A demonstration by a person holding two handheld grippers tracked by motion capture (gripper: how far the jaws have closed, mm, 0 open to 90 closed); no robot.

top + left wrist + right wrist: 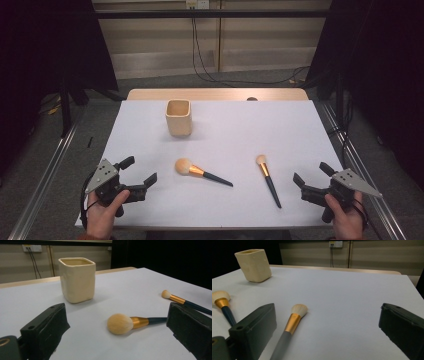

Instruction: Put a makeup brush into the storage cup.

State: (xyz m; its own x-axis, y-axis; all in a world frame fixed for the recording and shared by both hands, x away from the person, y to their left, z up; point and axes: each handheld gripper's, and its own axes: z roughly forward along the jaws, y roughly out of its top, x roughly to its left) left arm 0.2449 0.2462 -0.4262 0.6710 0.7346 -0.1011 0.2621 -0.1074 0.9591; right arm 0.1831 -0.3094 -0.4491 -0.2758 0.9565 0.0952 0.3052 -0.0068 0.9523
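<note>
Both grippers are held low at the near edge of the white table [300, 125], the left gripper [139, 172] and the right gripper [311, 175] each with fingers spread wide apart and nothing between them. Just ahead of the left fingers the large brush [125, 323] is seen lying flat, its bristles nearest them, with the cream cup [77, 278] standing upright farther beyond. Close before the right fingers the slim brush [292, 325] lies, handle toward them, touched by neither.

high: above, forward-down | gripper views: low, near | shared: cup [178, 117]
</note>
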